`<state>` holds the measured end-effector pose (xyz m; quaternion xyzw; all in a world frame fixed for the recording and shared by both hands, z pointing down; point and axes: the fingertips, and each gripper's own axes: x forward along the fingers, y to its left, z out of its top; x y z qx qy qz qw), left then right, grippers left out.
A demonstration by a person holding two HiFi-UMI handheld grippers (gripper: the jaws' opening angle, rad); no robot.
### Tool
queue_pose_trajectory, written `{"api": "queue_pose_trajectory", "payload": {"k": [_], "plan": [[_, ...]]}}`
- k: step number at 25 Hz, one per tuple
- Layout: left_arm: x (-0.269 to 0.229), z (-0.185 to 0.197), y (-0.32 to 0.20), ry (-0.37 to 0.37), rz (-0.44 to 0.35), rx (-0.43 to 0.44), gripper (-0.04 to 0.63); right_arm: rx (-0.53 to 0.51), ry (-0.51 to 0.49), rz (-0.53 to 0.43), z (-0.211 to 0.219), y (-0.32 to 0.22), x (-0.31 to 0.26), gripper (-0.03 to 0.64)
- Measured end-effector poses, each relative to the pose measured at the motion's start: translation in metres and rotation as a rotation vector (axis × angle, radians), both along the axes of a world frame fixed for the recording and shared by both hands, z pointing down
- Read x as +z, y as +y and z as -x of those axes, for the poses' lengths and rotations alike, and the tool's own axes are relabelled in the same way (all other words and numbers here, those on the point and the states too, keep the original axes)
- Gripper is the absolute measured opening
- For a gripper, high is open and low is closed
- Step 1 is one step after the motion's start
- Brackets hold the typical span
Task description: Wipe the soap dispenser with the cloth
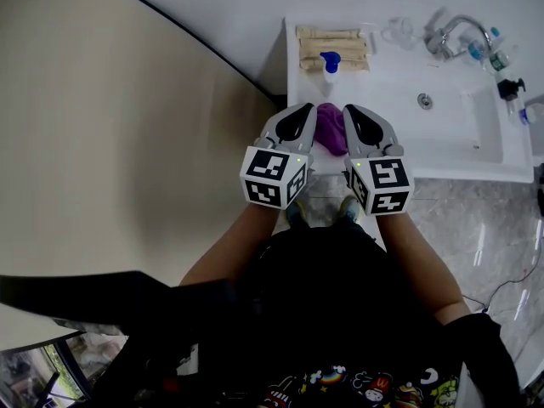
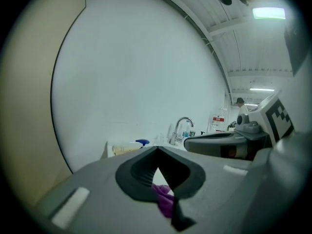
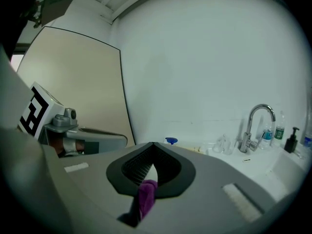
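Note:
The soap dispenser [image 1: 329, 71], a white bottle with a blue pump, stands at the back left of the white counter [image 1: 391, 143]. Only its blue pump head shows in the left gripper view [image 2: 142, 143] and in the right gripper view [image 3: 171, 141]. A purple cloth [image 1: 332, 128] lies bunched on the counter in front of the soap dispenser. My left gripper [image 1: 313, 110] and right gripper [image 1: 347, 110] hover side by side over the cloth, tips pointing at the bottle. Both are shut with tips meeting. The cloth [image 2: 165, 199] [image 3: 146, 196] shows through the gap behind each pair of jaws.
Beige rolled items [image 1: 333, 46] lie behind the dispenser against the wall. A sink basin [image 1: 446, 113] with a chrome tap [image 1: 456, 31] lies to the right, with clear glasses [image 1: 398, 32] and small bottles [image 1: 503, 59] around it. The counter's left edge is close to my left gripper.

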<state>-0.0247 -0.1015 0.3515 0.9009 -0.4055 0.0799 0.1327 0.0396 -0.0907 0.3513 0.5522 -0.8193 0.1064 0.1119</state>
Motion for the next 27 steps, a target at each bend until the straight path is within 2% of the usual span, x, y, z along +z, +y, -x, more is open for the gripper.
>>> {"api": "queue_pose_trajectory", "payload": {"k": [27], "plan": [[-0.005,-0.002,-0.004,-0.002,0.013,-0.011,0.0,-0.003,-0.003,0.003,0.001,-0.007,-0.005,0.023]]}}
